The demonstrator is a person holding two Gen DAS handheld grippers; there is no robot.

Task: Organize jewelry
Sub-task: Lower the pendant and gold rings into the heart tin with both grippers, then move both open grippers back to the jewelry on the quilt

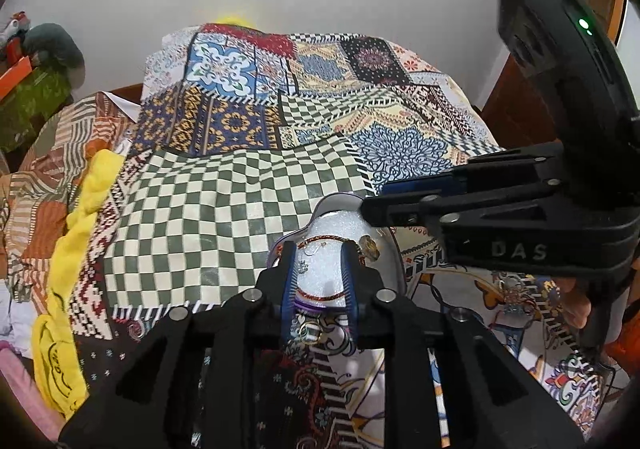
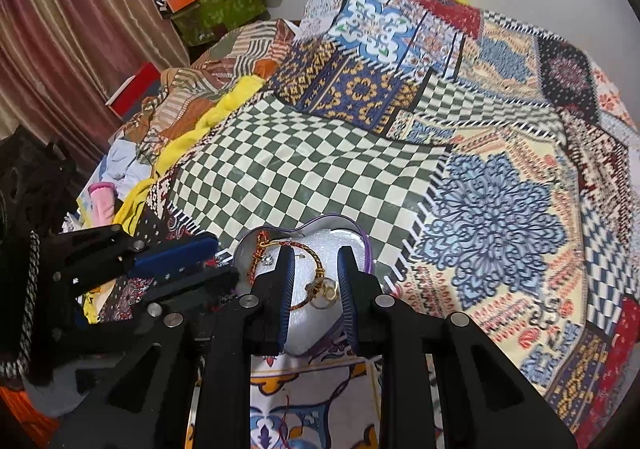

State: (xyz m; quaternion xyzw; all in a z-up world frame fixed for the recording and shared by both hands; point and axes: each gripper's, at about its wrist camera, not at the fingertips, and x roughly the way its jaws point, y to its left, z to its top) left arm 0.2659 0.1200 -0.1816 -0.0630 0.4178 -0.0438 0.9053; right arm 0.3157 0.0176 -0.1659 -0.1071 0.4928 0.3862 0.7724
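Left gripper (image 1: 319,273): fingers spread, holding nothing, poised over the near end of the jewelry box. Low centre of the left wrist view.

Right gripper (image 2: 316,273): fingers spread, holding nothing, straddling the ring end of the bangle. Low centre of the right wrist view. The same gripper enters the left wrist view from the right edge, tips just over the far right rim of the box.

Jewelry box (image 1: 394,249): heart-shaped tin, purple-edged rim, open, white foam lining. Rests on the bed, lower centre of both views.

Bangle (image 2: 316,255): red-and-gold cord loop, lying on the foam inside the box.

Gold ring (image 2: 330,291): lies at the near end of the bangle, touching it, between the right fingers.

Small silver piece (image 2: 267,259): on the foam at the box's left side; type cannot be told.

Ring (image 1: 310,330): on the bedspread just outside the near rim of the box, between the left fingers.

Bedspread (image 1: 224,209): patchwork print, green-and-cream checks beyond the box.

Yellow cloth (image 1: 86,205): bunched along the left edge of the bed.
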